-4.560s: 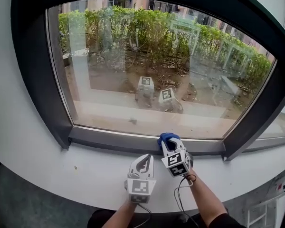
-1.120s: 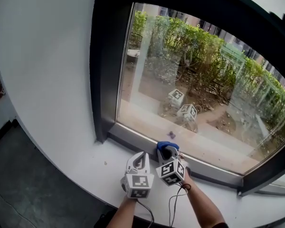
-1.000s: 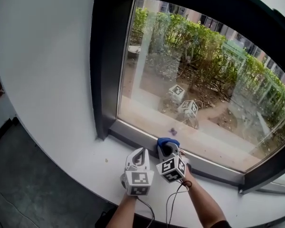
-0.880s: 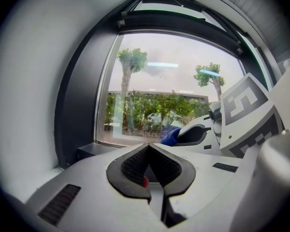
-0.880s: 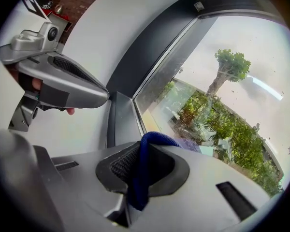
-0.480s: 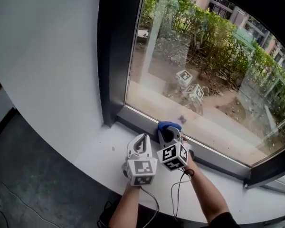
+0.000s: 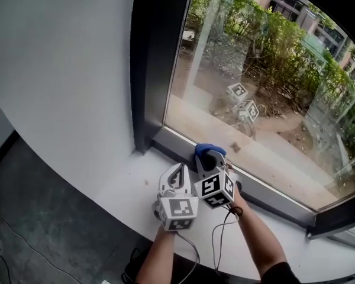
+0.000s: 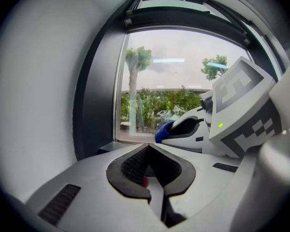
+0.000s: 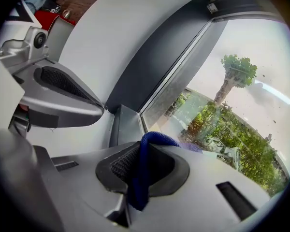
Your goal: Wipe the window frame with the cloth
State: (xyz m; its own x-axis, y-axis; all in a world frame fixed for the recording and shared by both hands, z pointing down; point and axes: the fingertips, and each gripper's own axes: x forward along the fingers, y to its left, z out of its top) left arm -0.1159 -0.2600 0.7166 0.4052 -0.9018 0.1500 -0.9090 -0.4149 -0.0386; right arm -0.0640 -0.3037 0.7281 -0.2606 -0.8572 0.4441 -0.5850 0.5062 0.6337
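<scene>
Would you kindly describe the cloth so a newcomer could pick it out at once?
Find the large window with its dark frame; follow the bottom rail toward the left corner, where two white grippers meet. The cloth is the small bright blue fold pinched by the right gripper at the rail, the only blue thing there; the left gripper beside it holds nothing.
</scene>
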